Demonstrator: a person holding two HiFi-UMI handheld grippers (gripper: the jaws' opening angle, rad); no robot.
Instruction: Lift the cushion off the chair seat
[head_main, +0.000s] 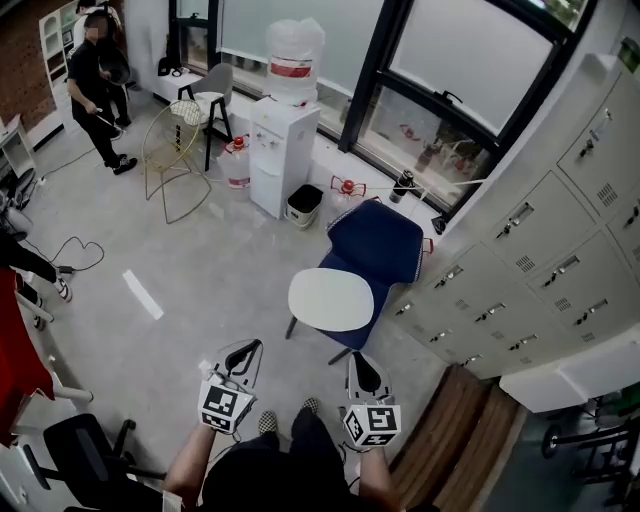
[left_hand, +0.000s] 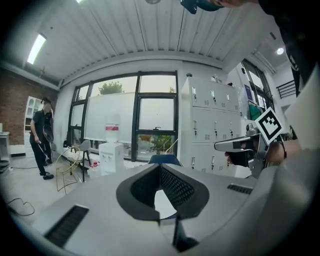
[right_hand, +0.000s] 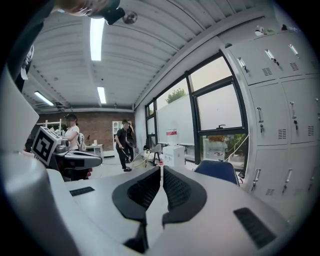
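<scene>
A round white cushion (head_main: 330, 298) lies on the seat of a blue chair (head_main: 378, 243) in the middle of the head view. Both grippers hover short of it, nearer the person. My left gripper (head_main: 246, 347) is shut and empty, to the cushion's lower left. My right gripper (head_main: 362, 360) is also shut and empty, just below the cushion. In the left gripper view the shut jaws (left_hand: 160, 168) point at the chair's back (left_hand: 164, 159), with a patch of the cushion (left_hand: 163, 202) showing below them. In the right gripper view the blue chair (right_hand: 218, 170) is to the right of the shut jaws (right_hand: 161, 169).
Grey lockers (head_main: 545, 265) run along the right, close beside the chair. A white water dispenser (head_main: 282, 150) and a small bin (head_main: 304, 204) stand behind it by the windows. A wire chair (head_main: 172, 152) and a person (head_main: 96, 88) are far left. A black office chair (head_main: 85, 445) is at the bottom left.
</scene>
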